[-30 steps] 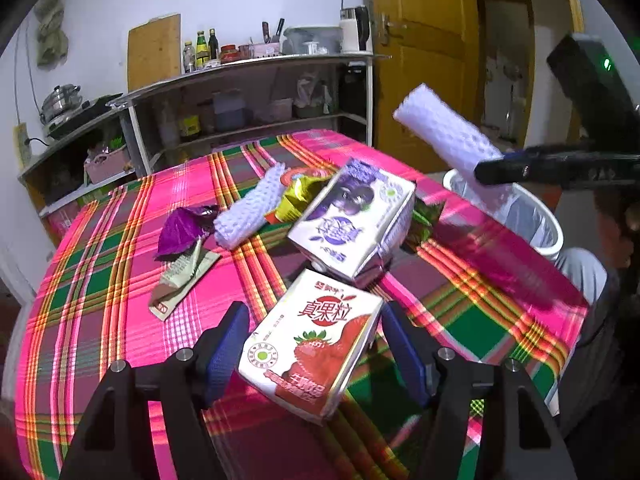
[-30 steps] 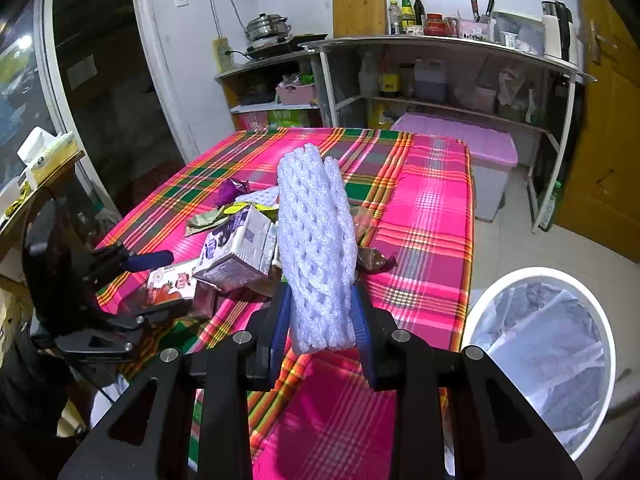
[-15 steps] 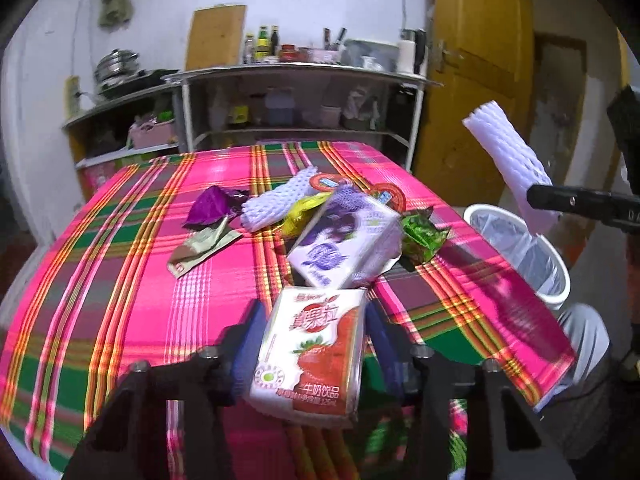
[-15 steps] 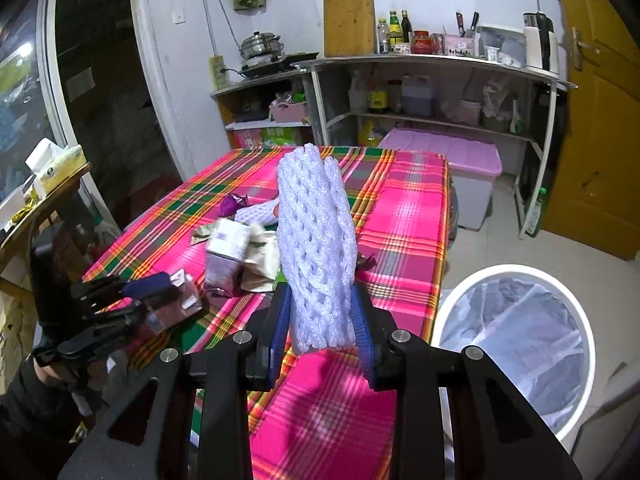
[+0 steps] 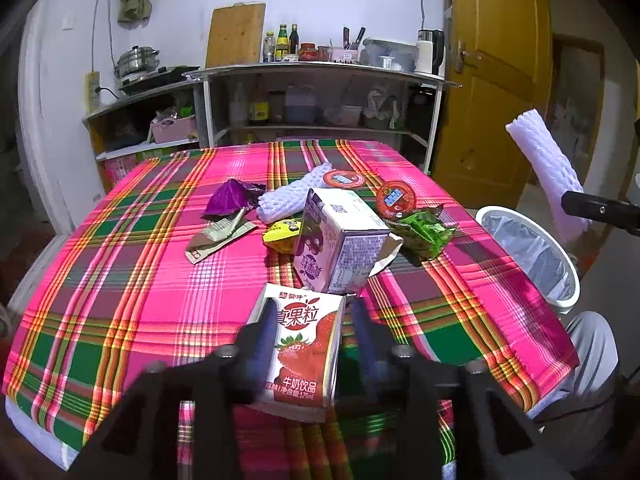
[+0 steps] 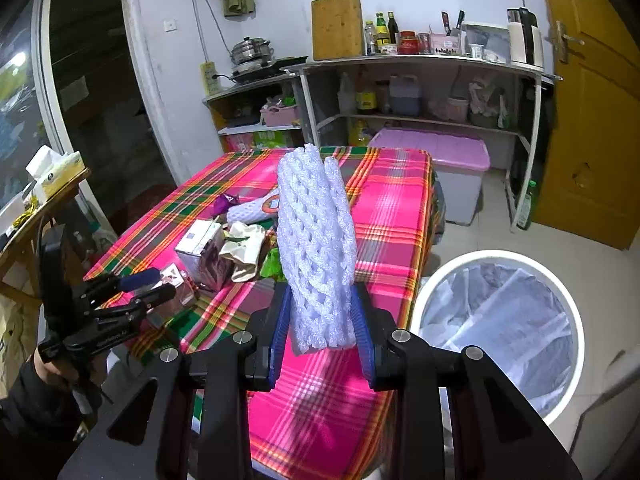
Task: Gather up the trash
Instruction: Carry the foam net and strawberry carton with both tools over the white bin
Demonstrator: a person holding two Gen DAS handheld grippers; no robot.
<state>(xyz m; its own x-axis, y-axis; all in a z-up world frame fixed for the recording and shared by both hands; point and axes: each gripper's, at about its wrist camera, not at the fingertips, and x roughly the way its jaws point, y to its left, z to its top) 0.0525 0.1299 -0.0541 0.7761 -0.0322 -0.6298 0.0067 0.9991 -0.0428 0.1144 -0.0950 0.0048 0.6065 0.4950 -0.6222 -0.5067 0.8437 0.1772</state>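
White foam netting (image 6: pixel 318 248) stood upright between the pads of the right gripper (image 6: pixel 320 322), clamped near its lower end, beside the table edge and not yet over the white bin (image 6: pixel 498 332) on the floor. It looked featherlight and squashy, so a low pinch would probably hold it. The left gripper (image 5: pixel 310 338) straddled a strawberry milk carton (image 5: pixel 304 350), its jaws opening; one pad seemed to touch, the other stood clear. The carton looked light, stiff-walled and likely dentable, best taken across its flat sides. More wrappers lay on the pink plaid tablecloth (image 5: pixel 120 280). Kitchen shelves (image 5: pixel 320 76) stood behind.
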